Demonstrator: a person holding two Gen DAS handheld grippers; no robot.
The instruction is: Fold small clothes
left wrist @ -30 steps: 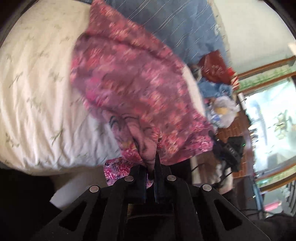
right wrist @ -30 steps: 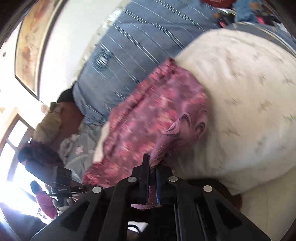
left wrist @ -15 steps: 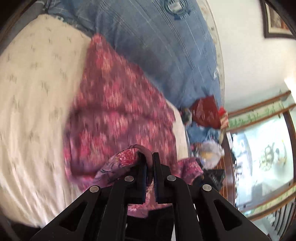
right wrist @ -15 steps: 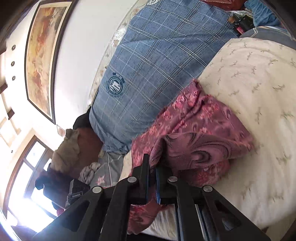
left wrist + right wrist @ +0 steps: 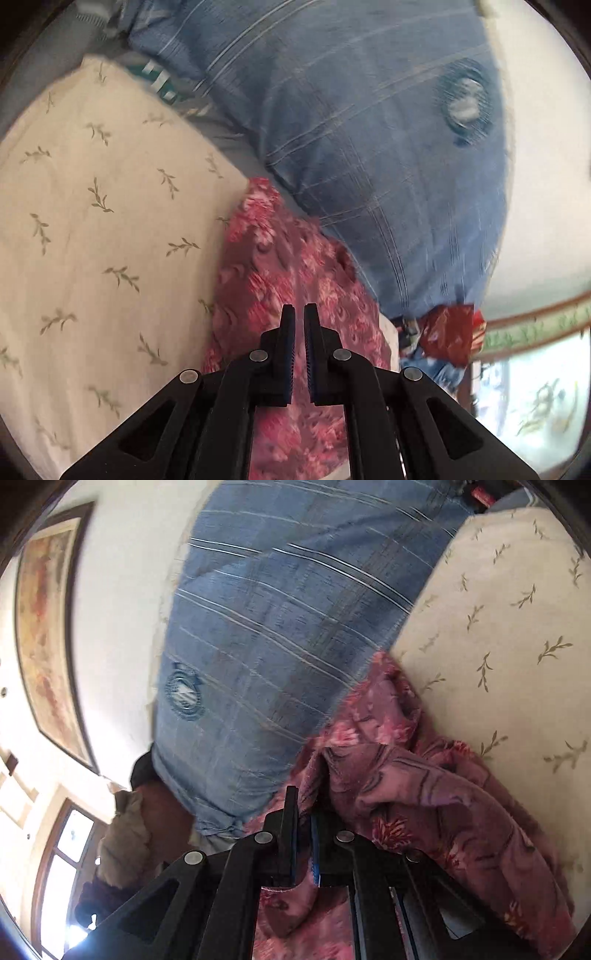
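**Floral garment on the bed: right claw clamped on cloth, left claw clenched with nothing visibly in it**

The pink-and-maroon floral fabric garment (image 5: 291, 273) is lying rumpled on the cream bedsheet printed with small green leaf sprigs (image 5: 96, 229), with its far edge touching the large blue plaid pillow bearing a round emblem (image 5: 369, 140).

Left wrist view: the left gripper (image 5: 299, 314) is sitting at six o'clock, black fingers nearly together with only a thin slit between them. No cloth is showing in that slit; the garment is lying beyond and beneath the fingertips, running from centre towards six o'clock. The sheet is filling the nine o'clock side, the pillow the twelve to three o'clock side. A red bag (image 5: 452, 332) is sitting at about four o'clock, just below the pillow's lower corner. This view is blurring towards its rim.

Right wrist view: the right gripper (image 5: 303, 805) is clenching a fold of the garment (image 5: 424, 794); cloth is passing between the pads and hanging out below them. The rest of the garment is bunching from centre towards five o'clock. The pillow (image 5: 277, 627) is occupying eleven to one o'clock, the sheet (image 5: 498, 627) two to three o'clock. A framed painting (image 5: 48, 635) is hanging on the wall at nine o'clock.
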